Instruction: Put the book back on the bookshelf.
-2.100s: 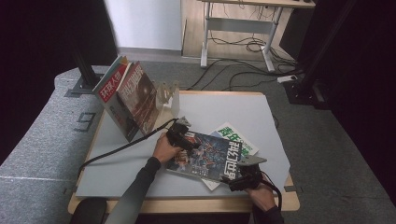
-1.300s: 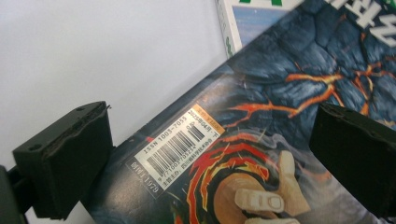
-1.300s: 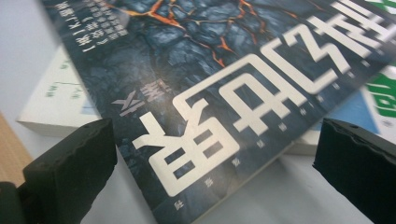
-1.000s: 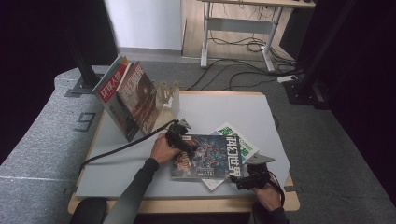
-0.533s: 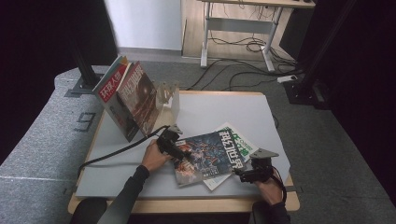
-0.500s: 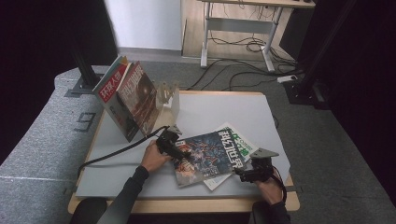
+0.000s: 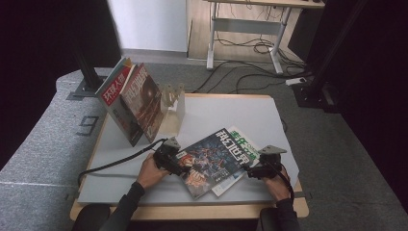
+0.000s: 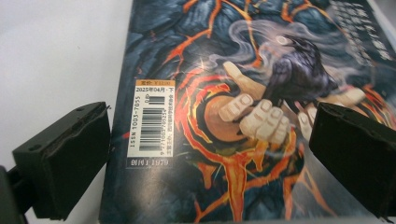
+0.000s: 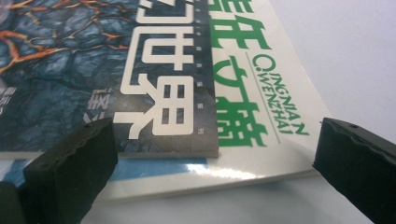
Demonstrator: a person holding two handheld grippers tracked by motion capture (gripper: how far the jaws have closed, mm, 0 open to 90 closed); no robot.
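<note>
The dark magazine point(image 7: 211, 161) lies flat near the table's point(image 7: 226, 113) front edge, atop a white-and-green magazine point(image 9: 261, 116). The left gripper point(image 7: 174, 162) reaches in at its left edge, the right gripper point(image 7: 250, 168) at its right corner — both jaws spread wide, gripping nothing.

The dark magazine point(image 7: 211, 161) is the reference landmark. Beyond it, toward the far edge, the worktop point(image 7: 231, 113) is bare and open to approach. To its far left, the upright magazines point(image 7: 130, 106) lean against a clear rack point(image 7: 174, 98) and block that corner. Left of it, a black cable point(image 7: 115, 163) crosses the surface. Beneath it, the green-titled magazine point(image 7: 243, 147) protrudes on the right, raising the surface there. The left gripper point(image 7: 168, 159) and right gripper point(image 7: 257, 168) occupy its left and right edges, jaws spread.
</note>
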